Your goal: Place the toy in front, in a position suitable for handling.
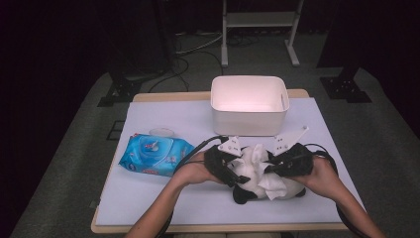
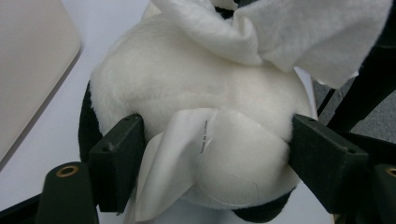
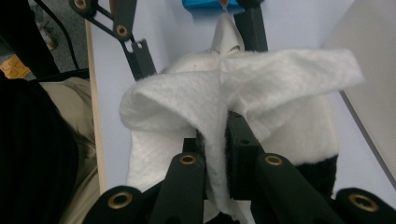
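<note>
Gripping the plush panda (image 1: 257,181) at the table's (image 1: 148,198) near edge, left gripper (image 2: 210,154) jaws clamped on its white body; pinching a white wipe (image 3: 243,88) draped over it, right gripper (image 3: 215,140) jaws closed on that cloth.

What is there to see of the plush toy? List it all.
The plush toy is a soft, fuzzy animal, mostly white with black patches at its ends, lying on the white table in front of the white bin. A sewn-in fabric label shows at its rear. The left gripper clamps its rounded white body on both sides. A white wipe, pinched in the right gripper, drapes over it.
</note>
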`<action>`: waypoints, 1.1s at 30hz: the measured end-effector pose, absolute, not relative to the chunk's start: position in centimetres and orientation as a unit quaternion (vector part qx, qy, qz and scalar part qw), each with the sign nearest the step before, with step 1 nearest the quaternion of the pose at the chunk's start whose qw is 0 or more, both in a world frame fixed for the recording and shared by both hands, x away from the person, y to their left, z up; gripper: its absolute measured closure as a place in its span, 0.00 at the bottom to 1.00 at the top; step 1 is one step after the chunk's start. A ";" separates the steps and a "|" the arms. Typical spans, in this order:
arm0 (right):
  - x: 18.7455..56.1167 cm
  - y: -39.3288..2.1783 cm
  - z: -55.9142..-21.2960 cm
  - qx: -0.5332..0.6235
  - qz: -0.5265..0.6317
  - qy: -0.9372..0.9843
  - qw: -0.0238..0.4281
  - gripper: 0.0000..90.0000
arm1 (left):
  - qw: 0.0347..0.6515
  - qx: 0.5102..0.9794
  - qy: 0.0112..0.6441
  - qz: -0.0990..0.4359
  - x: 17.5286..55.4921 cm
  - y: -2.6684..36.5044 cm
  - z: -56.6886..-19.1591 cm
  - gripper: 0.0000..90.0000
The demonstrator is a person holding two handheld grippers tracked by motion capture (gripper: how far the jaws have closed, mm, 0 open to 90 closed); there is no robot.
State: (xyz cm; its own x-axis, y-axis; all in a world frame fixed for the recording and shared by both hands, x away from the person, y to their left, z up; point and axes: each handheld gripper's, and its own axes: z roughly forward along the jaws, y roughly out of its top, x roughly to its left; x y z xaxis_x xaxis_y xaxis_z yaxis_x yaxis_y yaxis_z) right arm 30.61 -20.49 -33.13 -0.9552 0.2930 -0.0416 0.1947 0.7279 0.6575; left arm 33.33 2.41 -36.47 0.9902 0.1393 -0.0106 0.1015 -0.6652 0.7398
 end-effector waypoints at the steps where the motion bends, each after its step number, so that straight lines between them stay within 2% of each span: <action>1: 30.6 -20.7 -33.2 0.136 0.343 0.927 0.071 0.94 | 0.403 0.912 0.066 0.024 33.3 2.5 -36.4 0.23; 8: 30.3 -22.6 -33.9 0.159 0.332 0.927 0.070 0.94 | 0.401 0.913 0.070 0.024 33.5 3.3 -36.2 0.23; 14: 30.0 -23.3 -34.1 0.166 0.325 0.928 0.077 0.94 | 0.398 0.915 0.057 0.024 33.3 4.1 -35.9 0.34; 24: 29.8 -20.5 -33.7 0.137 0.325 0.933 0.075 0.94 | 0.414 0.908 0.064 0.021 33.8 4.5 -36.8 0.40; 33: 30.1 -18.0 -33.5 0.112 0.325 0.937 0.068 0.94 | 0.416 0.907 0.064 0.019 34.0 4.3 -36.9 0.41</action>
